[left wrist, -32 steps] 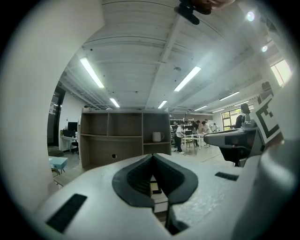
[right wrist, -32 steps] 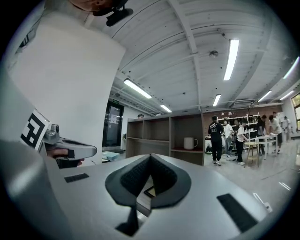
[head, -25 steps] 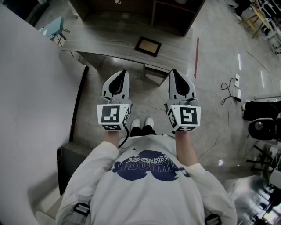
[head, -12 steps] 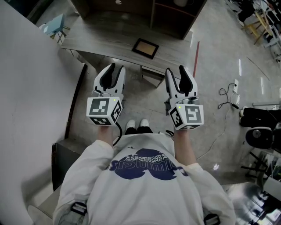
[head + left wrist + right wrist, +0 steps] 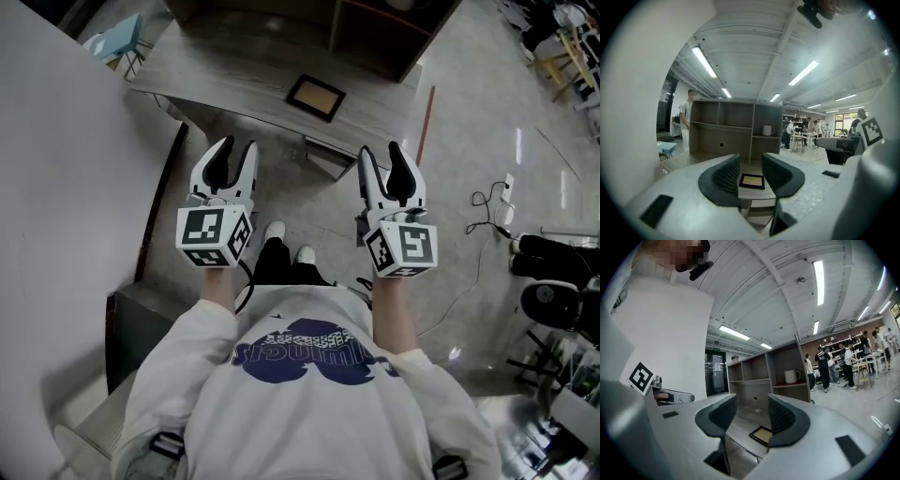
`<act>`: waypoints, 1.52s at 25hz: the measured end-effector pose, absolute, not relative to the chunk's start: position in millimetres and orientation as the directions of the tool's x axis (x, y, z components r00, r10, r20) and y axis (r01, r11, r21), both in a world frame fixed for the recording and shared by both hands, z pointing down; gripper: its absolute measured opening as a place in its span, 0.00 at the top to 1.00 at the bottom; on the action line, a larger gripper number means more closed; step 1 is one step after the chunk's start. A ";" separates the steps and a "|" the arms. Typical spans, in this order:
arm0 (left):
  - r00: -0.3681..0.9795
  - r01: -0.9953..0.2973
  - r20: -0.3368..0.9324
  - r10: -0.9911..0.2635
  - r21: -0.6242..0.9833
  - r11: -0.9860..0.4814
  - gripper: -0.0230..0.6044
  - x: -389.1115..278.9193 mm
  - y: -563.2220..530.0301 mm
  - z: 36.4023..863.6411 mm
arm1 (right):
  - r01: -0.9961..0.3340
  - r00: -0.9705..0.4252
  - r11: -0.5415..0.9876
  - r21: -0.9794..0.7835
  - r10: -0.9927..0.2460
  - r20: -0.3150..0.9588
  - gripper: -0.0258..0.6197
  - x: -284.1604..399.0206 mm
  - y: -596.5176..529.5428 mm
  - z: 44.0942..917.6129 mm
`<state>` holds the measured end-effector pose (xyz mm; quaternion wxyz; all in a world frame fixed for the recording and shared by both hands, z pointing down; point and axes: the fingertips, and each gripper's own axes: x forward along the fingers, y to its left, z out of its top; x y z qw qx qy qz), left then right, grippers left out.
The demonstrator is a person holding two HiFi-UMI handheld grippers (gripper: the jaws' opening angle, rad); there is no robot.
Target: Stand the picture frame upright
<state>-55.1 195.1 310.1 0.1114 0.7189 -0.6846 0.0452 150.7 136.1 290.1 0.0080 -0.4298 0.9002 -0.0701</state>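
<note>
The picture frame (image 5: pixel 315 97), dark-rimmed with a tan panel, lies flat on the grey wooden table (image 5: pixel 216 75) ahead of me. It also shows beyond the jaws in the left gripper view (image 5: pixel 751 181) and the right gripper view (image 5: pixel 761 434). My left gripper (image 5: pixel 234 155) (image 5: pixel 750 159) hangs in the air short of the table's near edge. Its jaws are opening and nothing is between them. My right gripper (image 5: pixel 382 159) (image 5: pixel 752 401) floats beside it at the same height, jaws also opening on empty air. Neither touches the frame.
A brown open shelf unit (image 5: pixel 375 37) stands at the table's far side, with a white mug (image 5: pixel 790 376) on one shelf. A white wall (image 5: pixel 66 187) runs along the left. A small light-blue stand (image 5: pixel 117 42) sits far left. Cables (image 5: pixel 487 202) lie on the floor at right.
Both grippers' jaws went from shut to spread apart. The two grippers rose a little toward the table, and the left one drifted leftward.
</note>
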 end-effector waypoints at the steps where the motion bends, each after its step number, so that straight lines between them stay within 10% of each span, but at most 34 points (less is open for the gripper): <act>1: 0.059 -0.994 0.226 -0.972 0.102 -0.037 0.75 -58.3 193.7 314.2 | -0.774 -0.629 0.618 -0.137 -0.776 0.053 0.67 148.3 134.6 294.4; 38: 0.296 -0.955 0.344 -0.891 0.126 -0.269 0.75 -116.3 -28.9 356.0 | -0.912 -0.396 0.356 -0.203 -0.892 0.217 0.68 110.4 -39.1 349.5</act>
